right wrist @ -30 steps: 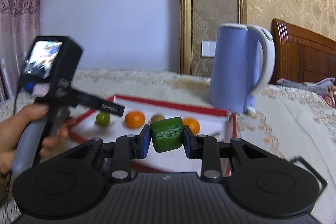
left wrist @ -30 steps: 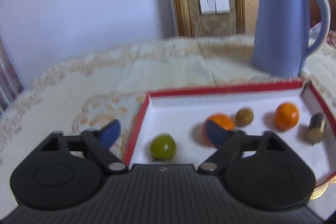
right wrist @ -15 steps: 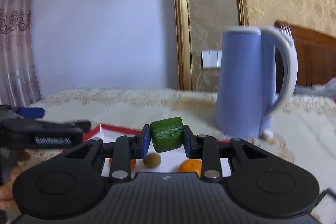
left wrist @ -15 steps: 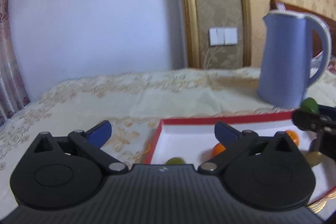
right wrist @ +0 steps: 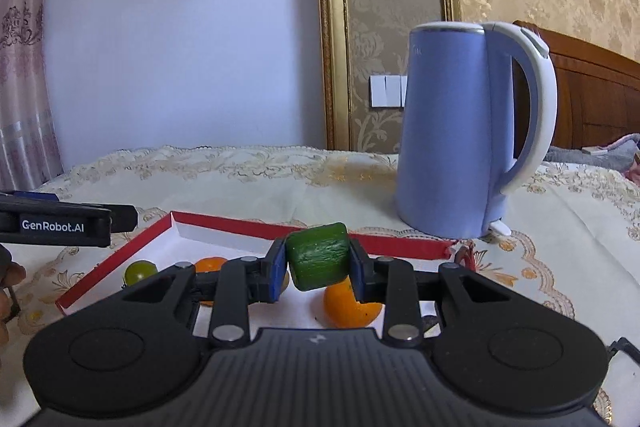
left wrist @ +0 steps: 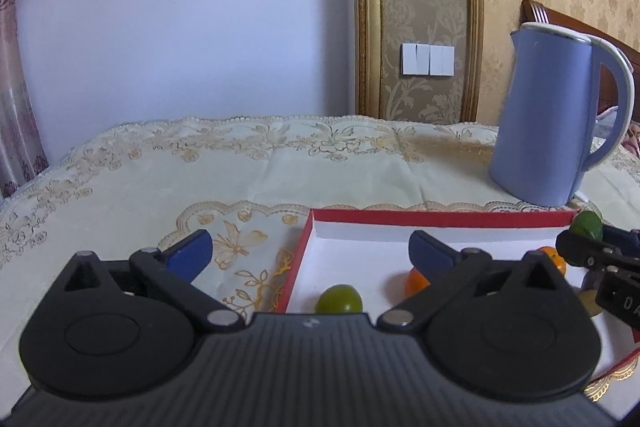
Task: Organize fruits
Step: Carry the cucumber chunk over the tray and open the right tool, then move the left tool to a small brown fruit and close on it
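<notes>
Cucumber piece (right wrist: 318,255), clamped in right tool (right wrist: 318,263) above red tray (right wrist: 240,225); left tool (left wrist: 308,255) spread, empty; bounce-out is risked if dropped high.

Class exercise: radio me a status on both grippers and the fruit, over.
Left gripper open, empty. Right gripper shut on green chunk, above red tray. Kettle behind tray, path clear.

orange (right wrist: 347,309) half behind right gripper (right wrist: 318,263)

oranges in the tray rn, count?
2. One orange sits just behind the right gripper; the second orange is left of it, near the green round fruit. More may be hidden behind the grippers.
</notes>
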